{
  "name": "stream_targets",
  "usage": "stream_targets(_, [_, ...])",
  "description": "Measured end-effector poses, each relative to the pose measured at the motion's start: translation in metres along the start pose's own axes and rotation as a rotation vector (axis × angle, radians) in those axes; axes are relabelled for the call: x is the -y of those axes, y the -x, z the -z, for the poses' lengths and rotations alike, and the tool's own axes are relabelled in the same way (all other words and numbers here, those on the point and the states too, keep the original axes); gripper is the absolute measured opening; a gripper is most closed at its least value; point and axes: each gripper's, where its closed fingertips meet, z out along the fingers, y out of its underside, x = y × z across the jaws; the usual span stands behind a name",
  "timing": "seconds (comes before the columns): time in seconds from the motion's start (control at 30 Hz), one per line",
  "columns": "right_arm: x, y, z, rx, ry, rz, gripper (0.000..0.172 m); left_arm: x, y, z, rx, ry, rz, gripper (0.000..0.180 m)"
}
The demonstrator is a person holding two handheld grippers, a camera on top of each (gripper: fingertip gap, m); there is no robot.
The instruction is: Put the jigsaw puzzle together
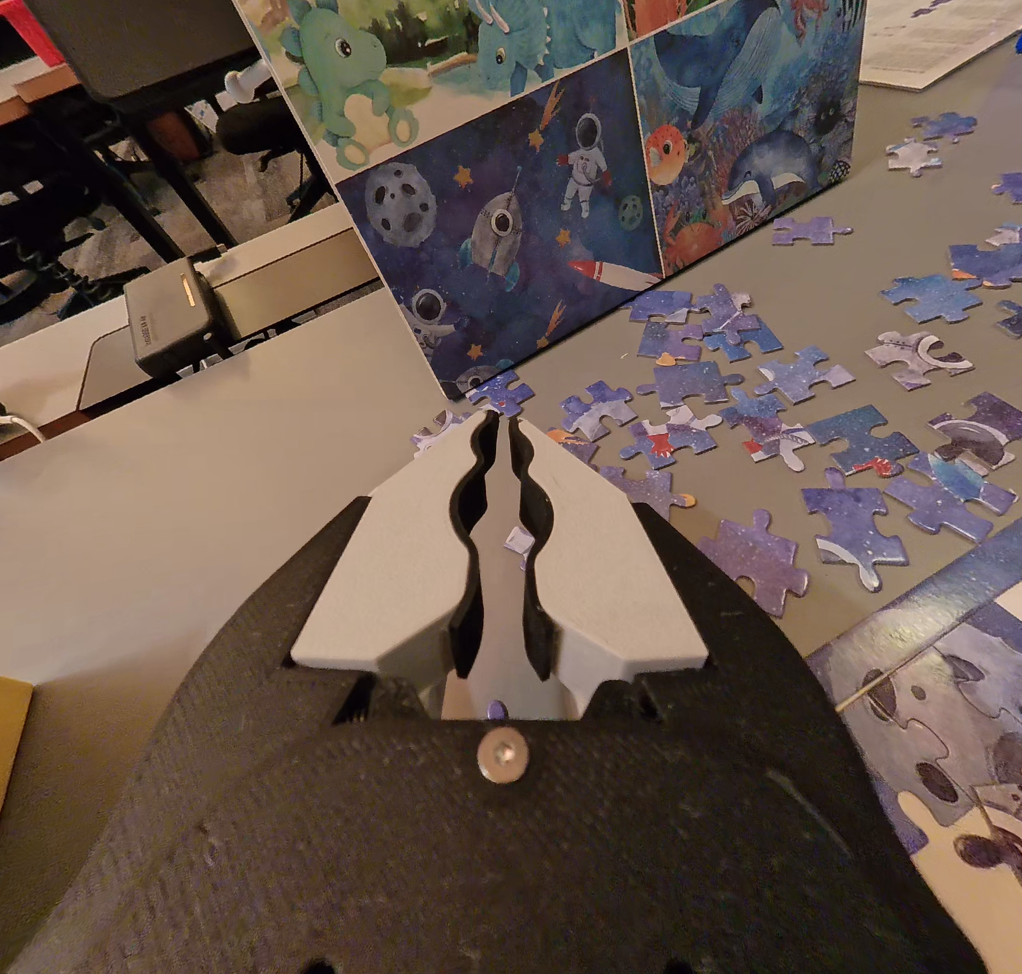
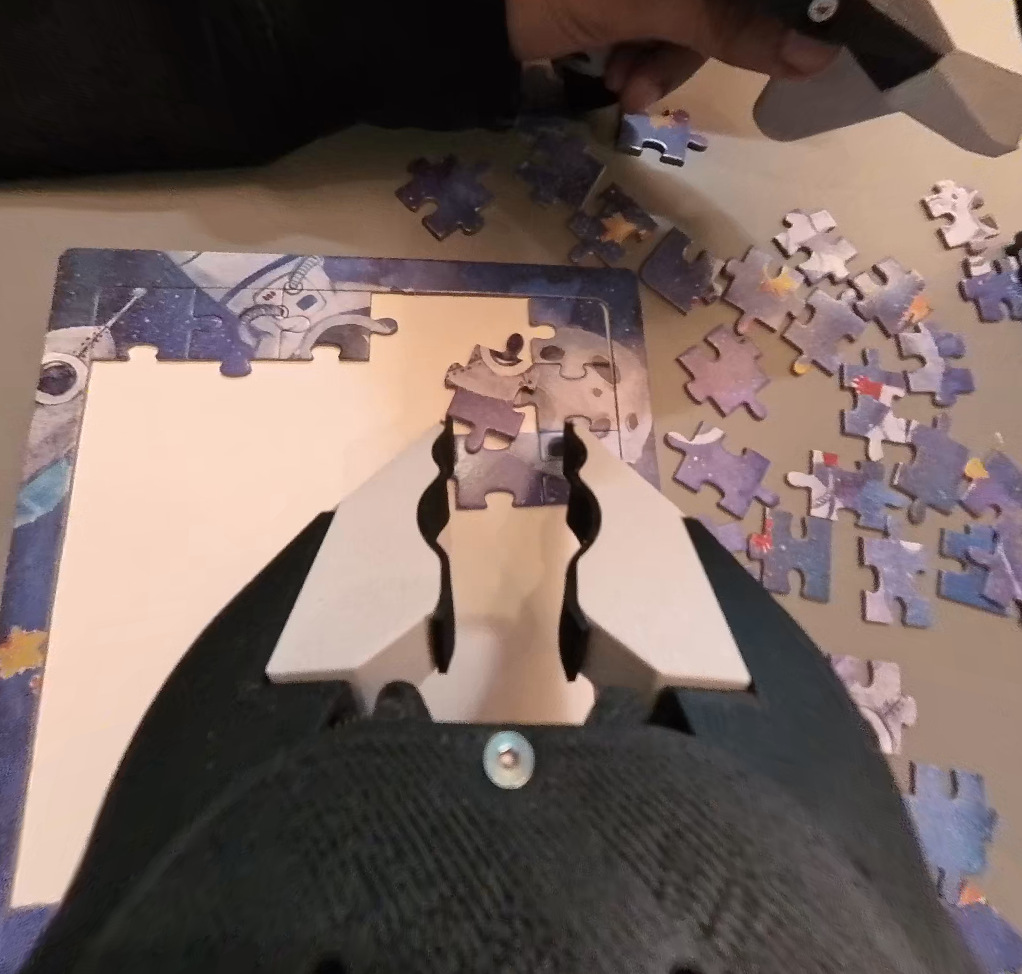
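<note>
The right gripper [image 2: 506,427] stands wide over a tilted puzzle piece [image 2: 485,394] in the puzzle tray [image 2: 66,449]; contact unclear. The left gripper [image 1: 502,422], nearly closed, holds nothing.

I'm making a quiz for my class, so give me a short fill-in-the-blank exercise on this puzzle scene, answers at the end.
1. The right claw hovers with its fingers ____ over the puzzle tray.
2. The left claw is ____, with nothing between its tips.
3. The middle of the tray is mostly ____.
4. Behind the loose pieces stands a picture ____.

Missing words: open; shut; bare; box
</note>
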Motion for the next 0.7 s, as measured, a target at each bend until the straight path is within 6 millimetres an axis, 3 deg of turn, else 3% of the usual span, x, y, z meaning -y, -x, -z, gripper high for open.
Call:
stream_targets(0.37, [0.007, 0.005, 0.006, 0.013, -0.058, -0.041, 0.027, 0.000, -0.001, 0.000, 0.001, 0.004, -0.008, 0.002])
stream_targets(0.53, [0.008, 0.012, 0.000, 0.035, -0.060, -0.055, 0.026, -0.001, -0.002, -0.001, 0.001, 0.005, -0.011, 0.003])
stream_targets(0.7, [0.007, 0.008, -0.006, -0.024, -0.040, -0.073, 0.025, -0.001, -0.002, -0.001, 0.001, 0.005, -0.012, 0.003])
